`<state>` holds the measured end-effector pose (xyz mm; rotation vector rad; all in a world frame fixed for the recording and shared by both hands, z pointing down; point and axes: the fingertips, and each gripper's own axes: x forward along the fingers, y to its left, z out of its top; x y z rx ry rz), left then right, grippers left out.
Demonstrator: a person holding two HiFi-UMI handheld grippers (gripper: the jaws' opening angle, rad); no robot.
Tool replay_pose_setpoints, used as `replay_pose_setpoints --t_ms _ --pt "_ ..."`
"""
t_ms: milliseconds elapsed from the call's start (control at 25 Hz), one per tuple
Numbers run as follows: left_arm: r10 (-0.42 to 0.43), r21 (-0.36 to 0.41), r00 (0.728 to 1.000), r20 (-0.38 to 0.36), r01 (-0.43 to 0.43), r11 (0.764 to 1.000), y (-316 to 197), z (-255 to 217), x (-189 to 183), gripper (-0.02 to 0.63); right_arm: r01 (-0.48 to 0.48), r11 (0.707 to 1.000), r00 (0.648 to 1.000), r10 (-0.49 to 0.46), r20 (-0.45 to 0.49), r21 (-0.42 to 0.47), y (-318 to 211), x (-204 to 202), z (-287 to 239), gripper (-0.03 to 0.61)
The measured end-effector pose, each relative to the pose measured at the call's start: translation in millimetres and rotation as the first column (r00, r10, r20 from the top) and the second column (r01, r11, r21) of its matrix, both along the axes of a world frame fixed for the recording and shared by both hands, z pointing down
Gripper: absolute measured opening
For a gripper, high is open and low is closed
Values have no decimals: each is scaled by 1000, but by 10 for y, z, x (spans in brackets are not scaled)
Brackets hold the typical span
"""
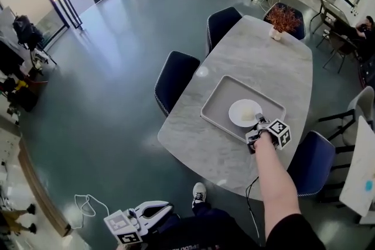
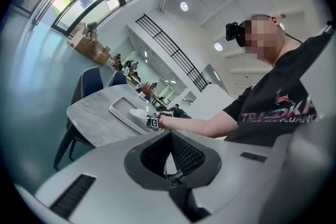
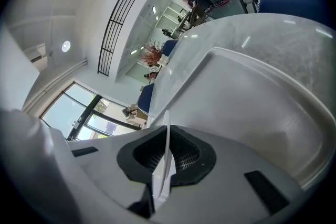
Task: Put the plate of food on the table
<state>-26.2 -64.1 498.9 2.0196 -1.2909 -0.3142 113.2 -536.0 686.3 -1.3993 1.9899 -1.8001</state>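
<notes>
On the tray point(image 1: 220, 101), a white plate point(image 1: 236, 115) bears pale food point(image 1: 248, 110).

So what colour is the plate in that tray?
The plate is white, clearest in the head view.

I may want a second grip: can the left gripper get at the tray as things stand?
Not from where it is, probably: the left gripper hangs low, off the table. But the tray has its left rim free, with only the right gripper clamped on the plate.
</notes>
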Motion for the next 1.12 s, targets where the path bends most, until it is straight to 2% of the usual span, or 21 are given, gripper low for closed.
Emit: replay_pose_setpoints --t_ms 560,840,1120 --pt "-65 -29 997 -43 64 998 20 95 -91 6 42 999 998 -42 -45 6 -247 -299 105 20" --pt "-26 -43 998 -63 23 999 -52 161 -64 6 41 999 998 -42 -50 -5 -258 -303 180 21" --pt "0 -37 998 -62 -2 999 -133 156 -31 6 90 996 987 -93 -132 -22 -251 -243 313 23"
